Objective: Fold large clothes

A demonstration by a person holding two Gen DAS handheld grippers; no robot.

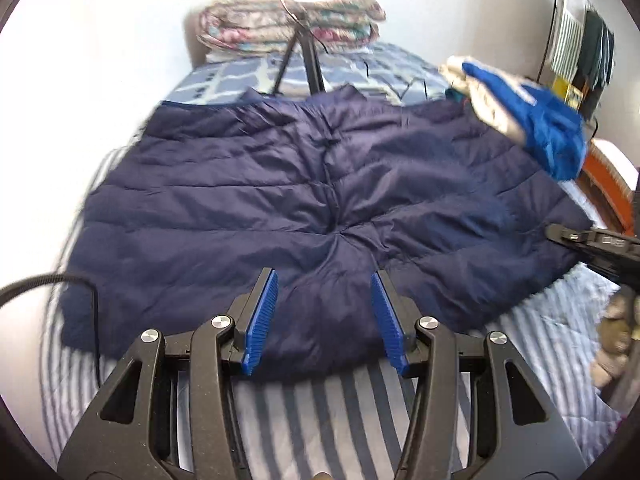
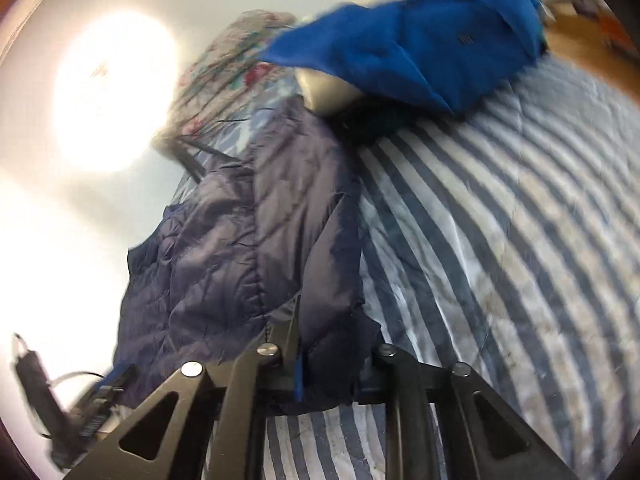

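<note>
A navy quilted puffer jacket (image 1: 304, 200) lies spread on a blue-and-white striped bedspread (image 1: 328, 420). My left gripper (image 1: 325, 304) is open, its blue pads just above the jacket's near hem, holding nothing. My right gripper (image 2: 324, 356) has its jaws around the jacket's edge (image 2: 328, 280), cloth filling the gap and hiding the pads. In the left wrist view the right gripper (image 1: 592, 244) shows at the jacket's right edge.
A bright blue garment (image 1: 540, 128) lies on pale folded cloth at the far right of the bed; it also shows in the right wrist view (image 2: 432, 44). A folded floral quilt (image 1: 292, 20) and a black tripod (image 1: 304, 60) stand at the head. A black cable (image 1: 60, 284) trails at left.
</note>
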